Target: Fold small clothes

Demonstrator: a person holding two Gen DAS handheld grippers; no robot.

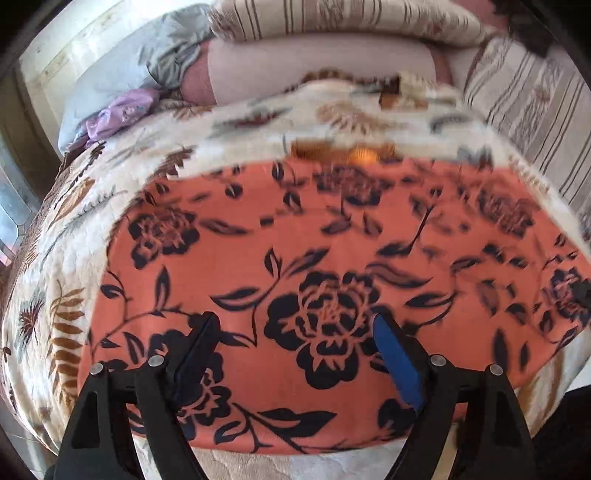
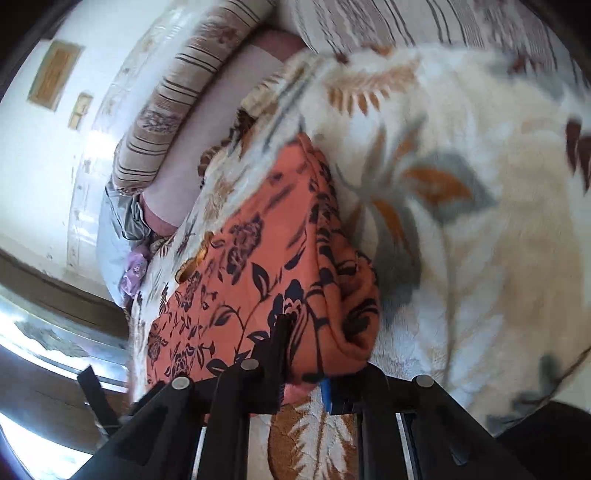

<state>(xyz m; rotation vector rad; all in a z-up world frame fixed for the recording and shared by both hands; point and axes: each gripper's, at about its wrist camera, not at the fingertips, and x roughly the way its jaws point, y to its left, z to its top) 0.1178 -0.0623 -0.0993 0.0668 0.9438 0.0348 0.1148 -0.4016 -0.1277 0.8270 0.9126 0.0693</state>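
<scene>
An orange garment with a dark flower print (image 1: pixel 314 251) lies spread flat on a cream leaf-patterned blanket (image 1: pixel 74 258). My left gripper (image 1: pixel 295 325) is open just above the garment's near part, holding nothing. In the right wrist view the same garment (image 2: pixel 258 277) is bunched at its right edge. My right gripper (image 2: pixel 306 354) has its jaws around that folded edge, and cloth fills the gap between the fingers. The blanket (image 2: pixel 461 184) lies to the right of it.
Striped pillows (image 1: pixel 351 22) and a pink sheet (image 1: pixel 314 70) lie at the bed's far end. A grey pillow (image 1: pixel 122 70) and a lilac cloth (image 1: pixel 118 114) sit at the far left. The bed's near edge (image 1: pixel 295 461) is just below the left gripper.
</scene>
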